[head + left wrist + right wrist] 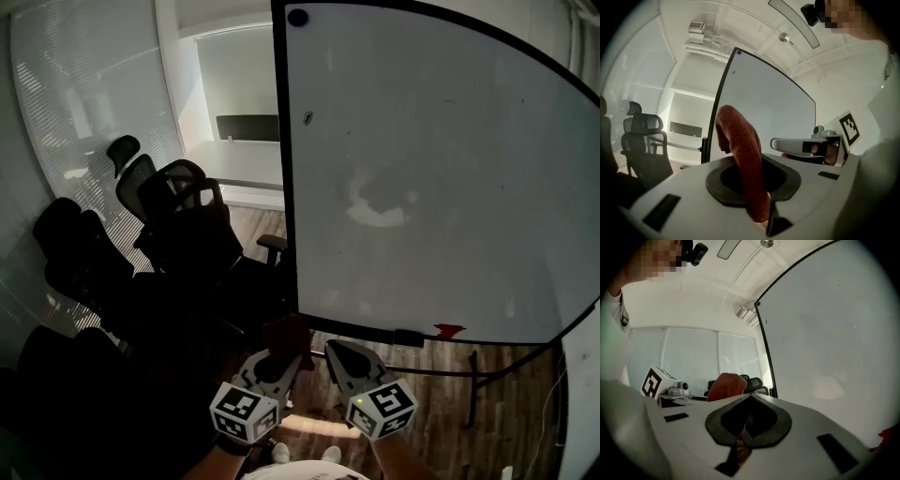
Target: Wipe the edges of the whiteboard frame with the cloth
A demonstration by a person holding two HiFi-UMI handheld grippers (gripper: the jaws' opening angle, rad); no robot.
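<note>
The whiteboard (422, 169) has a black frame (286, 187) and stands upright ahead of me. Both grippers hang below its lower left corner. A dark red cloth (286, 335) is pinched in my left gripper (279, 356), just under the bottom edge. In the left gripper view the cloth (740, 154) stands up out of the left gripper (754, 183) as a curled strip. My right gripper (339, 356) is beside it, to the right, with its jaws together and nothing in them. The right gripper (749, 420) faces the board, with the cloth (725, 385) to its left.
Several black office chairs (178, 225) crowd the floor left of the board, close to its left edge. A black eraser (408, 337) and a red item (448, 330) lie on the bottom ledge. The board's stand leg (472, 389) is below right. A black magnet (297, 17) sits top left.
</note>
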